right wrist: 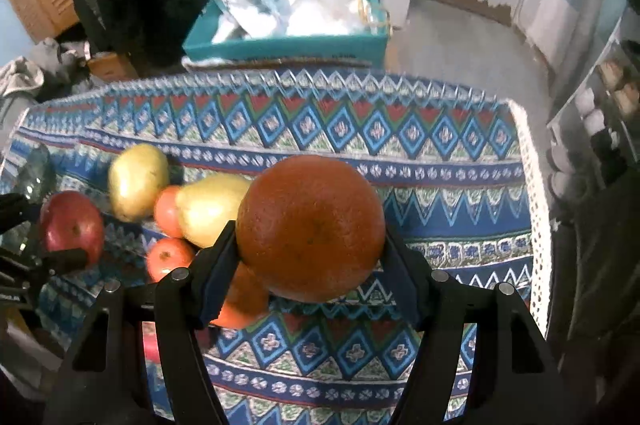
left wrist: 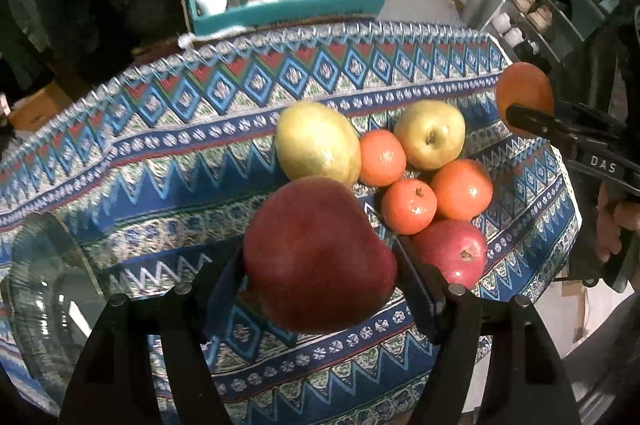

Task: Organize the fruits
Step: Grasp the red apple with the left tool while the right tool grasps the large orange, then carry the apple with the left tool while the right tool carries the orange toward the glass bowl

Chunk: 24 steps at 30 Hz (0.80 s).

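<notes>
**Two fruits in the air, a pile left on the cloth**

We hold a dark red apple (left wrist: pixel 316 257) in the left gripper (left wrist: pixel 320 277), its pads pressed on both flanks, clear of the patterned tablecloth (left wrist: pixel 160 153). The right gripper (right wrist: pixel 310 257) is clamped on a large orange (right wrist: pixel 310 225), also off the cloth.

To do this step well, we judge that both grips should stay firm and level: round, smooth fruit can roll out of two pads if the wrist tips. We would carry each fruit toward the glass bowl (left wrist: pixel 44 265), which sits left of the fruit pile (left wrist: pixel 408 181), and lower it before releasing.

Counting from the pile outward in the left wrist view: two yellow-green fruits, a large one (left wrist: pixel 316 143) at the pile's left edge and a yellow apple (left wrist: pixel 430 133) at its far side; three small oranges (left wrist: pixel 382 157) (left wrist: pixel 409 205) (left wrist: pixel 461 189) in the middle; one red apple (left wrist: pixel 452 251) at the near side. With the two held, that makes two red apples and four oranges. A teal box (left wrist: pixel 280 9) stands beyond the cloth's far edge.
</notes>
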Each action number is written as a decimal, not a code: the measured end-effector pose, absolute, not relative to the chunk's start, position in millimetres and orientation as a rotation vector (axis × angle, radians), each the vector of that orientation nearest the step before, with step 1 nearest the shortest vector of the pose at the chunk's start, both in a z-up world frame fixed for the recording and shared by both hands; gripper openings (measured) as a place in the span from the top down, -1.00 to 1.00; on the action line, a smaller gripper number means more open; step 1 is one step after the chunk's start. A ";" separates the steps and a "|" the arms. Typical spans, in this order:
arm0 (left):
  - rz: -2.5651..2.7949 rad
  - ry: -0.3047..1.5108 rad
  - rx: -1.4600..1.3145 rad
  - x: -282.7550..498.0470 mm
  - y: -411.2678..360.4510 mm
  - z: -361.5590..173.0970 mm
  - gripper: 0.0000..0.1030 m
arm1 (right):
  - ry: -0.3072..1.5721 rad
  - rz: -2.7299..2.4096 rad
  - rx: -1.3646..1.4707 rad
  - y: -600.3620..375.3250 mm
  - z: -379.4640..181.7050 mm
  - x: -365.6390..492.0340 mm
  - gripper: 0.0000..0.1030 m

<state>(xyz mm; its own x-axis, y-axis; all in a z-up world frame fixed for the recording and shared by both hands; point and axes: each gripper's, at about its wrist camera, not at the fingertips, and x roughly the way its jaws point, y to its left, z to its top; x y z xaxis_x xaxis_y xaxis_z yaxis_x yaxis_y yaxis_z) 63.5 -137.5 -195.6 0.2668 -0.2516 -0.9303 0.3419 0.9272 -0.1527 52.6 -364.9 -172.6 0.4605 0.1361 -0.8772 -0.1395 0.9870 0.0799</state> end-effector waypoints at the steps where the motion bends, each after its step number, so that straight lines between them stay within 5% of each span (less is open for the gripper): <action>1: -0.400 1.228 0.085 62.6 -137.4 -192.5 -0.46 | 1.066 0.170 0.000 -362.6 -168.0 51.3 -0.33; 24: -0.335 1.002 0.102 36.2 -92.4 -110.5 -0.46 | 0.806 0.206 -0.019 -313.4 -75.6 10.2 -0.33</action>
<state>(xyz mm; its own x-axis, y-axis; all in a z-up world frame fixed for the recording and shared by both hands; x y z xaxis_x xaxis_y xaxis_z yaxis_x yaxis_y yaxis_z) 36.2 -92.4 -110.5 0.4923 -0.2290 -0.8398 0.3219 0.9443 -0.0687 10.2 -313.4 -75.6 0.6738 0.1755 -0.7178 -0.1900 0.9799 0.0613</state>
